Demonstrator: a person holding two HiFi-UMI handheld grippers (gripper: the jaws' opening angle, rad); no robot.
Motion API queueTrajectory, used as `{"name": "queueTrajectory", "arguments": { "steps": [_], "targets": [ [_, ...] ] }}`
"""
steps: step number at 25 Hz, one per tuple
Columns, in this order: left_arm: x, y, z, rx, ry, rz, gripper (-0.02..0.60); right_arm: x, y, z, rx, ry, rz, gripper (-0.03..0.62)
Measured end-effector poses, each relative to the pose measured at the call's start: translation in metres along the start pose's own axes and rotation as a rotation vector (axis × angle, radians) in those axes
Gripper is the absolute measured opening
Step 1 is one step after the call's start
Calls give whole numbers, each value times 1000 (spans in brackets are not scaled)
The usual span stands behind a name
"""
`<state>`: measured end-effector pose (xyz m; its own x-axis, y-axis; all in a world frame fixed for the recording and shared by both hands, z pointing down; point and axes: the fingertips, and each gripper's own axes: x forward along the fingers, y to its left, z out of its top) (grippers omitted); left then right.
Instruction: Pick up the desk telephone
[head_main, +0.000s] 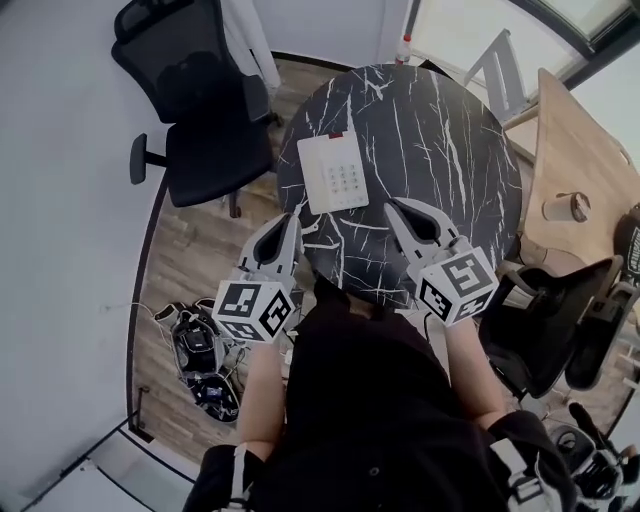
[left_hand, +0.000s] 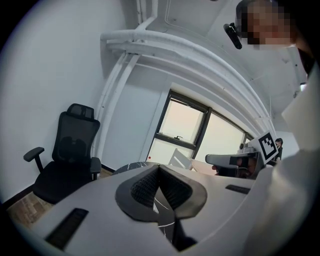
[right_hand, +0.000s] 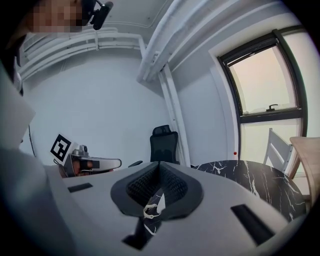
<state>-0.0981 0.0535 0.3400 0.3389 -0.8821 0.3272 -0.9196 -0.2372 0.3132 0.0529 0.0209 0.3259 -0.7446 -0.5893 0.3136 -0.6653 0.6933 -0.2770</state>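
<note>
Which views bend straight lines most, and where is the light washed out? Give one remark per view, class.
Head view: even light, mild wide-angle curving at the edges, desk telephone sharp on the marble table. Left gripper view: strong fisheye with dark rounded corners, ceiling beams bowed, window washed out. Right gripper view: same fisheye, window blown out, table edge curved.

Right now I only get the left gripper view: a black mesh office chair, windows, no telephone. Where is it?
Observer: In the head view the flat white desk telephone lies on the round black marble table, just ahead of both tools.
Operator: Is either tool holding it?
Observer: No. The left tool and the right tool, both shut, flank its near corners, empty.
Operator: Which end faces the tools?
Observer: The keypad end; its red mark is farthest.
</note>
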Motion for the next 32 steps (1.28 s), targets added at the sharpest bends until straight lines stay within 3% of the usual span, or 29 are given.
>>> {"name": "queueTrajectory", "arguments": {
  "steps": [14,23,32],
  "targets": [
    [58,40,-3,-1,111,-204,15,47,-8,-22,32,90,-170,31],
    [74,60,-33,-32,213,-272,16,72,-8,-47,42,166,-236,32],
    [81,54,-68,-85,300,-316,17,84,-20,-75,72,222,-264,32]
  ]
}}
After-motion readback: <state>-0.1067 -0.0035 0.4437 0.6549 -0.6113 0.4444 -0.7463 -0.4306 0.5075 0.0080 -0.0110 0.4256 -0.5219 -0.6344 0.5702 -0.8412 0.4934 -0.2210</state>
